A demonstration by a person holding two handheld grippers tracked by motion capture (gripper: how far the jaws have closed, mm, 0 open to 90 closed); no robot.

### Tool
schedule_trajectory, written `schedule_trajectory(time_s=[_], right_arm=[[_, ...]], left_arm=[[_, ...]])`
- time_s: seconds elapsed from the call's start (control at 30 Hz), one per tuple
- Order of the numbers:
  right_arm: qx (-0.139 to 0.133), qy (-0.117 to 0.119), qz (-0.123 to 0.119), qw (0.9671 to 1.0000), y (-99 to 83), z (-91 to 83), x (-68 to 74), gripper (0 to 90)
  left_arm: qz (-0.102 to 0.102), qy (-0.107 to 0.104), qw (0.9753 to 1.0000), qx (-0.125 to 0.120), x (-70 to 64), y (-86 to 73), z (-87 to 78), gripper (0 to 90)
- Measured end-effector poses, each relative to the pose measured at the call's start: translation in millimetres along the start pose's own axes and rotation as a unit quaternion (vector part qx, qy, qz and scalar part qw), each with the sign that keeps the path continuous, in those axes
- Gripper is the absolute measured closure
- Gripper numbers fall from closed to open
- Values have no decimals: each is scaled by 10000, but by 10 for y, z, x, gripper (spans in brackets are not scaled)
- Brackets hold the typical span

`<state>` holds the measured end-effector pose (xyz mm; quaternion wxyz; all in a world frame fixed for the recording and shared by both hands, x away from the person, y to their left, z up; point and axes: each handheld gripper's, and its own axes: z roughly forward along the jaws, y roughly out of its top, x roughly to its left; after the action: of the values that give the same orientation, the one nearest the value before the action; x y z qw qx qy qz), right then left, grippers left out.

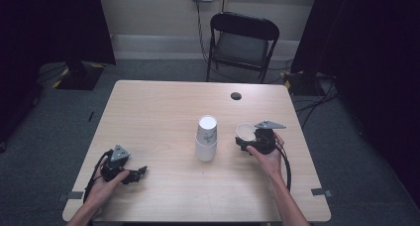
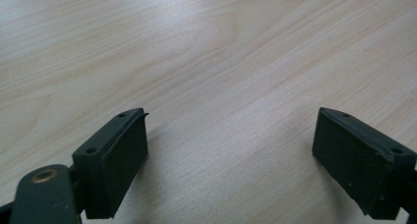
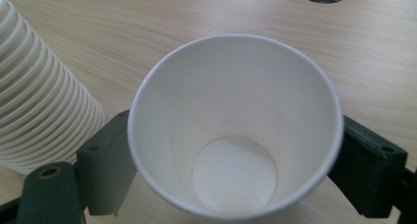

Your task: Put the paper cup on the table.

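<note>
**Right gripper clamped on a single paper cup; left gripper idle**

Currently logged from the high view: the right gripper [image 1: 246, 139] sat on the table [image 1: 158, 107] to the right of centre, held by the person's right hand [image 1: 267, 159]. Its jaws were closed against the sides of a white paper cup [image 1: 244, 132], which lay tilted with its open mouth facing up toward the camera. In the right gripper view the cup [image 3: 235, 130] sat between the two black jaws, one pressed to each side of the wall; the inside was white and bare down to the round base.

Just left of that cup stood the cup stack [image 1: 206, 138], upright at about the table's centre, with a blue-patterned cup on top. The right gripper view showed the ribbed rims of the stack [image 3: 39, 106] near the held cup; whether they touched could not be told.

The left gripper [image 1: 140, 172] rested low at the near left of the table, held by the left hand [image 1: 106, 184], well apart from the stack. In the left gripper view its jaws stood wide, with bare wood grain between them.

A round cable hole [image 1: 236, 95] was noted in the tabletop toward the far edge. A black folding chair [image 1: 241, 45] stood beyond the table.
</note>
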<state>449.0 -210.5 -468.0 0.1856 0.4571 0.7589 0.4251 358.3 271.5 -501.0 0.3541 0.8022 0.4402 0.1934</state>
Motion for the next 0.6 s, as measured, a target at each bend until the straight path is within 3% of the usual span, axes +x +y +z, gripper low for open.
schedule_trajectory(time_s=[0.33, 0.6], right_arm=[[33, 7, 61, 10000, -50, -229, -8, 146], [61, -88, 74, 9999, -278, -621, -9, 145]], left_arm=[[-9, 2, 10000, -1, -2, -1, -1, 131], [-49, 38, 10000, 4, 9, -27, -28, 131]])
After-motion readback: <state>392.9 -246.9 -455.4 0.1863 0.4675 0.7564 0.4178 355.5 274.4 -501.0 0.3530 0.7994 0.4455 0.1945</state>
